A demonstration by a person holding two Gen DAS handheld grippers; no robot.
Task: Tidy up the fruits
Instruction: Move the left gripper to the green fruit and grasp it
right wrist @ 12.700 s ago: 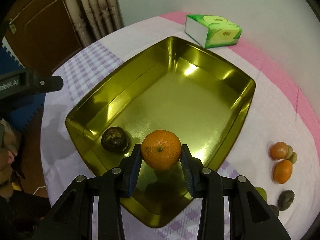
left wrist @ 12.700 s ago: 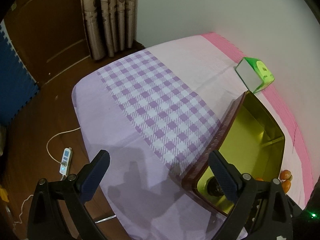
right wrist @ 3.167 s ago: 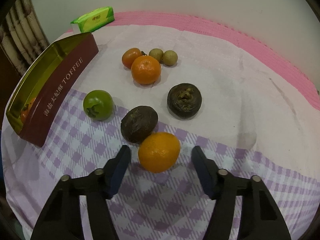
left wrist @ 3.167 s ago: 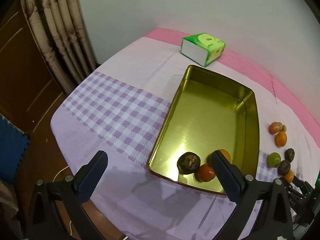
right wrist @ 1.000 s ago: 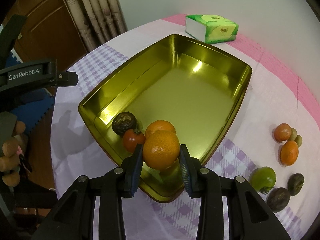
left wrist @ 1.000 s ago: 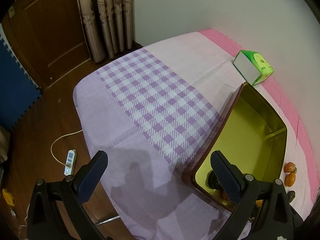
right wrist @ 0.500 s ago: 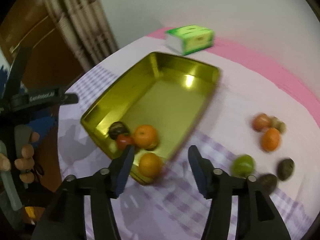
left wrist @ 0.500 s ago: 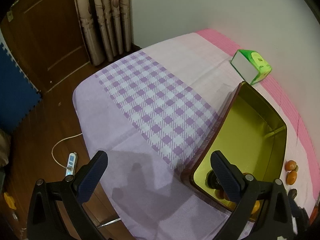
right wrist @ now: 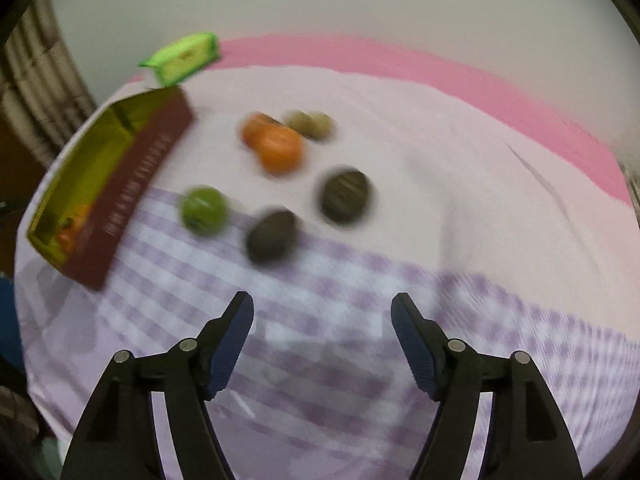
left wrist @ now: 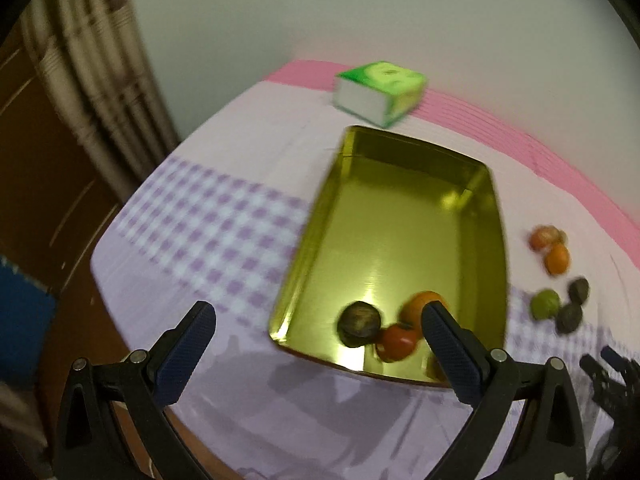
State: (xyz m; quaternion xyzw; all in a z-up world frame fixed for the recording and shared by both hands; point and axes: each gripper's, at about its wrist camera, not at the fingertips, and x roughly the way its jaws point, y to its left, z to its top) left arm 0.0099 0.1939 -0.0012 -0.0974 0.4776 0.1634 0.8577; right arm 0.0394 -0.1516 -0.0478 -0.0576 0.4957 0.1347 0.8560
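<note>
A gold tin [left wrist: 400, 208] with a maroon outer wall [right wrist: 140, 176] holds a dark fruit [left wrist: 358, 322], a red tomato [left wrist: 396, 342] and an orange [left wrist: 420, 308] at its near end. My left gripper [left wrist: 316, 312] hangs open over the tin's near corner, holding nothing. My right gripper [right wrist: 322, 302] has its jaws opening, with only checked cloth between them. Ahead of it lie a green fruit [right wrist: 202, 210], two dark fruits [right wrist: 272, 236] [right wrist: 345, 196], an orange [right wrist: 280, 150], a redder one [right wrist: 254, 128] and two small brownish fruits [right wrist: 310, 122]. Both views are blurred.
A green tissue box [left wrist: 380, 94] stands beyond the tin near the pink edge of the cloth [right wrist: 400, 64]. The table's near edge drops to a wooden floor [left wrist: 60, 240]. Curtains [left wrist: 80, 60] hang at the left.
The right gripper let go of its orange at the tin and swung right to the loose fruit, its jaws spreading. The left view swung round, bringing the whole tin before it.
</note>
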